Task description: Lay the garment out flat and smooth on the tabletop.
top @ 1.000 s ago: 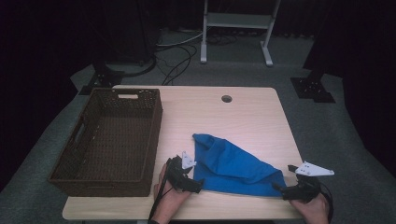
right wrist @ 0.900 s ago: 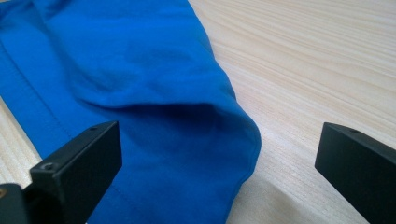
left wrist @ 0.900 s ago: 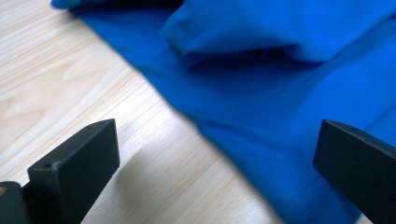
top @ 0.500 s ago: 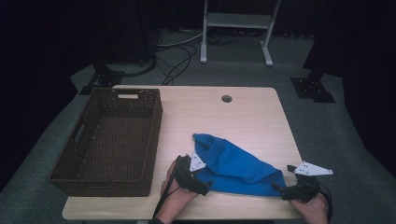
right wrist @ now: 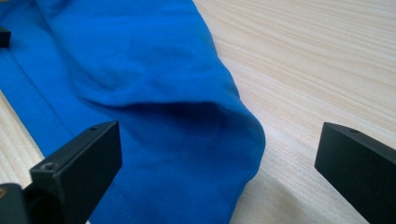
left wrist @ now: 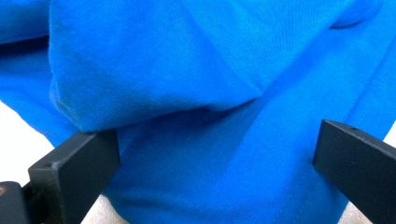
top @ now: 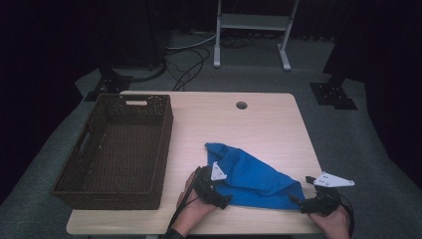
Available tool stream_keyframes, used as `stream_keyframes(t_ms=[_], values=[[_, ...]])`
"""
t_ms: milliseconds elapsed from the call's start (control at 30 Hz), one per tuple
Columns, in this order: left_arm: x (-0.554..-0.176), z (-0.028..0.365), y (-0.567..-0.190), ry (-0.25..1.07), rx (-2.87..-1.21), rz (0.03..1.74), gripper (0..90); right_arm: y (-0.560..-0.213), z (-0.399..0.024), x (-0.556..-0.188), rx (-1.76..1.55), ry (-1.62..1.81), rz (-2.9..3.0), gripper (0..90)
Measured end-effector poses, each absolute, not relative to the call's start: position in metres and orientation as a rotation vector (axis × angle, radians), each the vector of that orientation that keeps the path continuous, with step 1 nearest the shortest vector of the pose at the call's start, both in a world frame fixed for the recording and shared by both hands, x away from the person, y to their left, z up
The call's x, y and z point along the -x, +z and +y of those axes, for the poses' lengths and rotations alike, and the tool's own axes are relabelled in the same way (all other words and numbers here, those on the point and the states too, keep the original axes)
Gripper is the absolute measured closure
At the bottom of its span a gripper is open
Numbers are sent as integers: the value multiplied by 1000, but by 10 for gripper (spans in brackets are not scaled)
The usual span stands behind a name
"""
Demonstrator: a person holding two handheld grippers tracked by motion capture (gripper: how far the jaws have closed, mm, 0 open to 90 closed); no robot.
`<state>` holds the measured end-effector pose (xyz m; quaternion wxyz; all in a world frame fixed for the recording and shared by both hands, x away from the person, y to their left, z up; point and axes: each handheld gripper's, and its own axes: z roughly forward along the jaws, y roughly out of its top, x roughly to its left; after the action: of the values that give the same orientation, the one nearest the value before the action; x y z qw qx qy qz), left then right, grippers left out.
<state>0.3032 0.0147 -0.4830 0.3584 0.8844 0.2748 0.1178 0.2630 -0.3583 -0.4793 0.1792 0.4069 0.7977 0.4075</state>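
Since a second ago my left tool (top: 223, 199) has slid in from the cloth's left edge and now sits at the near-left hem of the crumpled blue cotton cloth (top: 251, 177), while my right tool (top: 298, 201) stays parked at the cloth's near-right corner. Both are released: in each gripper view the black jaws stand wide apart with blue fabric between them, nothing pinched yet. The cloth lies bunched on the near right part of the pale wooden counter (top: 259, 124), well apart from the empty dark woven basket (top: 114, 149) on the left. My worry is the folds: the left jaws face stacked layers, so closing now could catch only the top one, or an uneven bunch, and the cloth would twist when lifted.
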Motion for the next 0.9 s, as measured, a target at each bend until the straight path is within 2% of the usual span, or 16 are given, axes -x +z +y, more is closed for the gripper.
stream_keyframes(t_ms=[367, 900], values=[[-285, 22, -483, 333, -2259, 783, 3, -473, -343, -266, -1094, 1191, 2290, 0], [-268, 38, -485, 353, -2228, 804, 2, -463, -310, -281, -994, 1271, 2343, 0]])
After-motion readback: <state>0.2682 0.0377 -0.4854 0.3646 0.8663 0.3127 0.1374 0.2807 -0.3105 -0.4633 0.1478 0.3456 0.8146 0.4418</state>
